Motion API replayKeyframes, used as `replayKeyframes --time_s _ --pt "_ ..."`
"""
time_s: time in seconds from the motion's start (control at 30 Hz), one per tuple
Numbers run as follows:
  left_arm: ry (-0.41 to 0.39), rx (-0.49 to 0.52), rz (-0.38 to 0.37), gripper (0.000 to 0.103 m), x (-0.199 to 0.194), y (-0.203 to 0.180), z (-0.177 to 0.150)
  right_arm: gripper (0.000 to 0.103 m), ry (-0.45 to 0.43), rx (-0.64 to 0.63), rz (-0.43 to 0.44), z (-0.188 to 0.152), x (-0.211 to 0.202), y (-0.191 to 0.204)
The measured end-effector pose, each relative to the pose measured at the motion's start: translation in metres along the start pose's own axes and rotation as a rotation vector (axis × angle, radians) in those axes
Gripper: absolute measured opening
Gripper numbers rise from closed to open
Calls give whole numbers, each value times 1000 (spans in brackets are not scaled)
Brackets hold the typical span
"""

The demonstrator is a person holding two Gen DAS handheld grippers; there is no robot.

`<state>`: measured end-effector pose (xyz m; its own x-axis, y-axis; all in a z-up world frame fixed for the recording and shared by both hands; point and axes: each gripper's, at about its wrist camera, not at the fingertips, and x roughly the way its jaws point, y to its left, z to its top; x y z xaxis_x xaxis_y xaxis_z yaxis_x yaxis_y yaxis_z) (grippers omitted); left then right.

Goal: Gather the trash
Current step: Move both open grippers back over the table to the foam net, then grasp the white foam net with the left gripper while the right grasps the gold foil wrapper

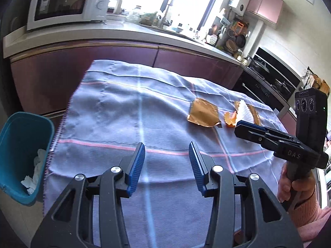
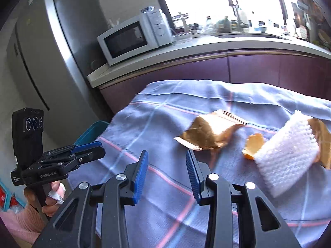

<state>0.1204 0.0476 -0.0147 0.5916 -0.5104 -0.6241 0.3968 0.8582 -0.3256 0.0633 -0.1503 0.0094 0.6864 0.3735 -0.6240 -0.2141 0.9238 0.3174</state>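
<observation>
— Blue-padded, both of them. My left gripper (image 1: 167, 163) hangs over the near edge of the checked cloth (image 1: 115, 111) with its jaws spread wide and nothing between them.

— And the right?

— My right gripper (image 2: 167, 172) is the same in its own camera: fingers parted, empty, above the cloth.

— Where's the trash?

— Just past the right gripper's tips lies a crumpled gold foil wrapper (image 2: 209, 132). Beside it, to the right, sits a piece of orange peel (image 2: 253, 145), touching a white foam sheet (image 2: 289, 157) that rests on another brown wrapper (image 2: 322, 142).

— The bin?

— A teal waste bin (image 1: 12, 138) stands at the cloth's left edge, below table level, with crumpled white tissue (image 1: 36, 171) inside.

— Farther back?

— Purple cabinet fronts (image 1: 103, 62) under a pale counter, a white microwave (image 1: 66, 2) on top, and a grey fridge (image 2: 51, 51) at the far left of the right camera's view.
</observation>
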Motion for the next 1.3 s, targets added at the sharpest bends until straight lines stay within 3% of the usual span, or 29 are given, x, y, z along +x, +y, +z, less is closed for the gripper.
replayKeyframes --time_s 0.2,0.47,0.8,1.07,1.3 --pt "36 103 -60 43 35 -59 9 36 -44 106 -103 -15 -32 -70" --pt "89 212 -136 43 87 -126 30 36 -90 214 -170 -24 -50 -127" --pt "145 288 -152 44 148 -182 58 36 -135 317 -250 -23 -68 -191" --pt "193 356 -139 48 185 -211 69 41 -130 389 -233 -13 -56 -225" --pt "256 364 -146 54 212 -223 67 42 -100 436 -158 -5 -36 -239"
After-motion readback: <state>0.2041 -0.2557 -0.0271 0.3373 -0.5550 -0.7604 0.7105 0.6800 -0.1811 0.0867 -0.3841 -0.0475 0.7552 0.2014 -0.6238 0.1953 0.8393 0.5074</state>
